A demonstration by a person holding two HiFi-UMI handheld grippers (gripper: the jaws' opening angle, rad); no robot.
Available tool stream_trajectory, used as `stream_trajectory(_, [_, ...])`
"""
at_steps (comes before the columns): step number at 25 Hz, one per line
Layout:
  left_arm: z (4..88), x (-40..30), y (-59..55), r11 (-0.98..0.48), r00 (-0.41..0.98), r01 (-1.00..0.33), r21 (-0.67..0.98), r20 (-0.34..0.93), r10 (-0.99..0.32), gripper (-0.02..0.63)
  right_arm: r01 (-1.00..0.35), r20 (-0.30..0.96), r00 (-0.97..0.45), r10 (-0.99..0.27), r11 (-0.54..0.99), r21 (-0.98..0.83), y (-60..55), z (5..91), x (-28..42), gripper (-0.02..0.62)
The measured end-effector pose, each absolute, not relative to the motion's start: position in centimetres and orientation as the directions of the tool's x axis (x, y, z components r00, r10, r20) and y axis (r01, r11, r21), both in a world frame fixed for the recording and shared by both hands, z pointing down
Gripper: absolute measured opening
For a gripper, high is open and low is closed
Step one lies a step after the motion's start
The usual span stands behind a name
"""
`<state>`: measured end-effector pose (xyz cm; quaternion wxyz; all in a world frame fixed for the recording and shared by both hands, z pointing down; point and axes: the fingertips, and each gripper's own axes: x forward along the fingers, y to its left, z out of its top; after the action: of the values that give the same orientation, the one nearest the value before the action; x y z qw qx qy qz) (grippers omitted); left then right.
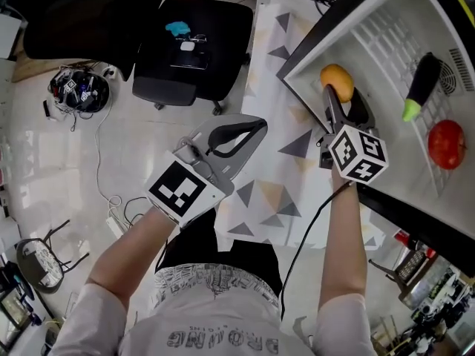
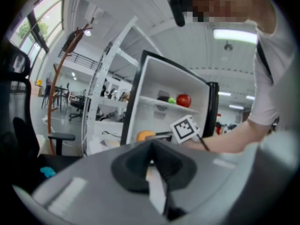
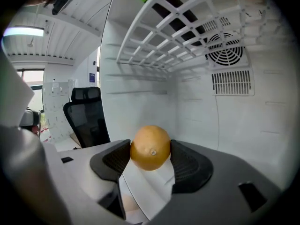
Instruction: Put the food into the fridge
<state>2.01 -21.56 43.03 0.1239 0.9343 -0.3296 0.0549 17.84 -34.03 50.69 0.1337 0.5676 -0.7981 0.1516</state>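
Pinching the orange (image 3: pixel 150 146) between its two jaws, our right gripper (image 3: pixel 150 154) reaches into the fridge (image 3: pixel 140 78). The orange sits right at the jaw tips, with one dark pad pressing on each side. Its little dimple faces the camera. It is round and smooth, yellow-orange, with a soft shine. The pads (image 3: pixel 188 165) are black and ribbed, and the gripper body is plain grey.

We hold the orange in the low part of the fridge, under the white shelf (image 3: pixel 187 27). We cannot tell if it touches the fridge floor. The shelf is a grid of flat white bars. The fridge walls are white and smooth, and the back has a round vent (image 3: pixel 225 55) with a slotted vent (image 3: pixel 233 82) below it.

From the head view, a red tomato (image 1: pixel 446 143) and a dark eggplant (image 1: pixel 423 81) with a green end lie on top of the shelf, near each other but apart.

Our left gripper (image 1: pixel 252 130) hangs outside the fridge. Its jaws are pressed together with nothing between them.
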Motion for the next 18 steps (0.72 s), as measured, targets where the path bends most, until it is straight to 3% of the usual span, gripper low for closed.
stream_trajectory(18, [44.2,2.3,-22.5,-0.728,0.756,-0.655,0.204,0.169,-0.632,0.006,-0.945,0.459,-0.289,-0.84,0.328,0.005,-36.8,54.1,17.8,0.268])
